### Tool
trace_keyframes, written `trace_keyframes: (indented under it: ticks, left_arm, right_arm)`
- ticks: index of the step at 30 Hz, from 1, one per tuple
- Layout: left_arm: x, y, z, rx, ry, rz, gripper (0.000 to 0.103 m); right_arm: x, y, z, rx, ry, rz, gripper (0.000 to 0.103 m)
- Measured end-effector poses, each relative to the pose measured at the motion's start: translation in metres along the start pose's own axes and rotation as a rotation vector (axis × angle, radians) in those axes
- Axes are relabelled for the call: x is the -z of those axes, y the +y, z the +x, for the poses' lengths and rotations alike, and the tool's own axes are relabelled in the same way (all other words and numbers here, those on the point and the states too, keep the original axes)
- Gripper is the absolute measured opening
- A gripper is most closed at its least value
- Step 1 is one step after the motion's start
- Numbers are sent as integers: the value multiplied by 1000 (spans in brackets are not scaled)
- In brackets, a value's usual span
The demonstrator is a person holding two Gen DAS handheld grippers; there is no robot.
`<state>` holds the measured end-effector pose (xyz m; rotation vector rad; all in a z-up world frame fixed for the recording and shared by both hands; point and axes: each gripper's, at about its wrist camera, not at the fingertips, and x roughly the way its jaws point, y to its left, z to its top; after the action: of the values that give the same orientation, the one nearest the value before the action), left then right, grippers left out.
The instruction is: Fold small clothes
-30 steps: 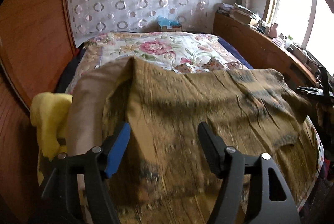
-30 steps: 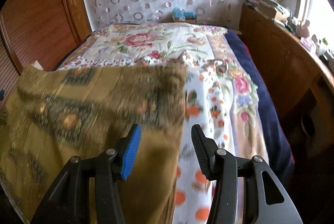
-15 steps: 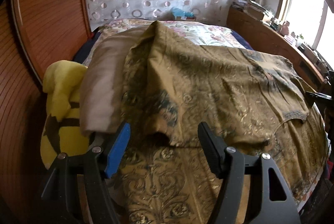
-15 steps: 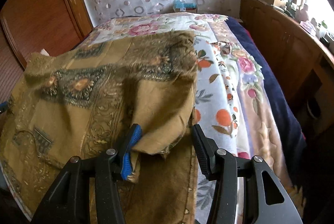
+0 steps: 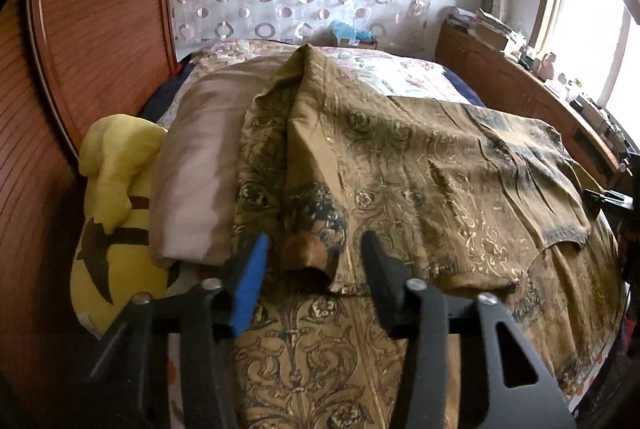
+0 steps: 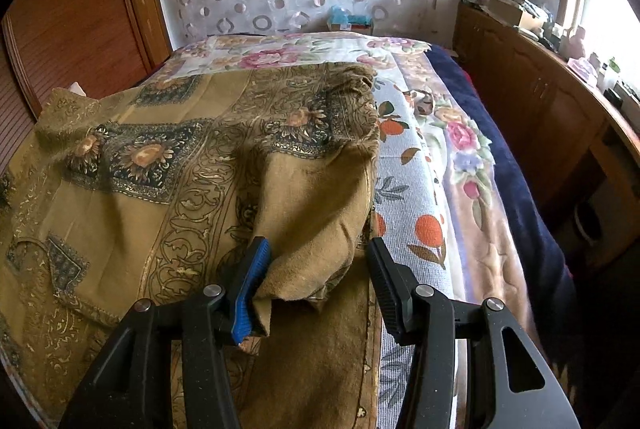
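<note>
An olive-gold patterned garment (image 5: 420, 169) lies spread on the bed, its top layer folded over onto the lower one. My left gripper (image 5: 314, 241) hangs just above the near left corner of that fold (image 5: 308, 257). Its jaws are closing with the corner between them, and gaps show on both sides of it. In the right wrist view, the garment (image 6: 180, 157) has its right folded corner bunched between the jaws of my right gripper (image 6: 318, 243). The cloth rests against the blue pad (image 6: 252, 281), and a gap remains at the black finger (image 6: 384, 281).
A folded beige cloth (image 5: 196, 165) and a yellow piece with black marks (image 5: 116, 189) lie left of the garment. The floral bedspread (image 6: 440, 157) and a navy blanket (image 6: 512, 165) are on the right. Wooden panelling (image 5: 88, 29) is on the left and a cluttered wooden cabinet (image 6: 540, 89) on the right.
Both grippers have sunk toward the bed, and the garment's lifted layer has come down folded over the lower part. The left jaws stand narrower than before.
</note>
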<state>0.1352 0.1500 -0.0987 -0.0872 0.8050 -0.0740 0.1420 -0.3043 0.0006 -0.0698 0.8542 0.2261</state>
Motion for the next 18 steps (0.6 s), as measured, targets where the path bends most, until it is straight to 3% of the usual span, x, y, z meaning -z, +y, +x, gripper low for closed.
trace_keyframes:
  ticks: [5,7,9,11,18]
  left_arm:
    - [-3,-2,12,-12,33,6,30]
    - [-4,-3,14,-11,40,16,20]
    - [-5,-6,16,-15,53,35,5]
    - [-6,-7,15,-15,51,42,3]
    - [-10,-11,-27,30,-42,39,1]
  right_arm:
    - [-1,-1,-1,6,-9,-4,52]
    - [-1,-1,-10,-25,-54,-23,48]
    - [-2,-3,-12,-46,-51,-15,18]
    - [-4,-3,-17,-66,-59,-23,5]
    - [-10,-4,-40,-107,-121,-25,2]
